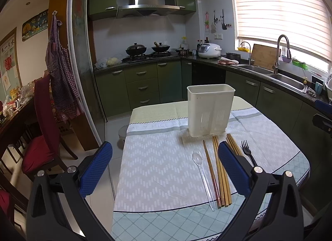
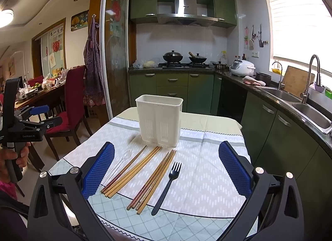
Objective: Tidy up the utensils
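Both grippers hover above a clothed table [image 1: 157,158], jaws spread wide, holding nothing. A white utensil holder [image 1: 209,109] stands upright at the far end. Before it lie a clear spoon [image 1: 202,170], wooden chopsticks [image 1: 220,174] and a black fork [image 2: 168,185]. Only the right wrist view shows the left gripper [image 2: 44,116] from outside and the fork entire.
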Demonstrator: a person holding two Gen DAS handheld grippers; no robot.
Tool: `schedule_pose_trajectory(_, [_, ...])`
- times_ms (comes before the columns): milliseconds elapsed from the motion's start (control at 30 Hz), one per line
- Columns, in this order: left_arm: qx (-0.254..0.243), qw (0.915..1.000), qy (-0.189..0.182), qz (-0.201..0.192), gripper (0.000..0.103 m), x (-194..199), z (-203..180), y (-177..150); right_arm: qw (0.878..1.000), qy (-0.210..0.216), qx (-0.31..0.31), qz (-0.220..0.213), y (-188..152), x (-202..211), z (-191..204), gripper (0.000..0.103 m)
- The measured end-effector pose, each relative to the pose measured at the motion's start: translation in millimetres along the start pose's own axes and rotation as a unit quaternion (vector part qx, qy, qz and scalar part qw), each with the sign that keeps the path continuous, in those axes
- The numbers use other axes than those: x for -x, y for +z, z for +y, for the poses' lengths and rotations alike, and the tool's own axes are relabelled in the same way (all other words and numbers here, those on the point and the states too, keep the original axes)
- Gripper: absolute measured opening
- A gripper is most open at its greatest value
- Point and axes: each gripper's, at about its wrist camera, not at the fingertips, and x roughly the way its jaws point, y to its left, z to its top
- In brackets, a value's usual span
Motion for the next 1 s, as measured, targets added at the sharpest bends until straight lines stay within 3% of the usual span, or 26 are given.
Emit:
schedule_pose_trajectory(333, [-0.002, 1.0, 0.001, 0.004, 0.097, -4.3, -2.2, -1.8, 1.0, 0.0, -0.001, 0.01, 0.5, -4.4, -0.4, 0.099])
schedule_pose_trajectory(467, [-0.008, 0.9997, -0.001, 0.024, 0.097, -18.8, -5.5, -0.1, 0.999, -0.004, -0.016, 0.05, 2.3, -19.2, -10.3, 0.099])
schedule_pose_trajectory(633, [-0.017, 0.9957, 0.016, 0.09, 0.097, -62.0, -11.1, 2.5, 0.987, -0.016, -0.095, 0.127, 1.5, -53.5, -48.8, 0.099])
schedule_pose_trajectory(800, [-0.008, 0.9859, 0.005, 0.167, 0.096, -116.2, -14.5, 2.8, 0.97, -0.019, -0.135, 0.202, -6.4, -91.6, -80.1, 0.099])
schedule_pose_trajectory(867, [-0.013, 0.9818, 0.011, 0.189, 0.09, -135.5, -18.4, 2.7, 0.965, -0.009, -0.135, 0.225, -8.6, -103.8, -83.3, 0.095])
schedule_pose_trajectory(933, [-0.01, 0.9772, 0.009, 0.212, 0.077, -152.1, -20.9, 2.9, 0.961, -0.016, -0.131, 0.242, -10.9, -113.4, -84.7, 0.08])
schedule_pose_trajectory(1000, [0.0, 0.9704, 0.003, 0.241, 0.067, -169.5, -22.3, 0.8, 0.959, -0.023, -0.12, 0.254, -12.1, -122.6, -81.3, 0.072])
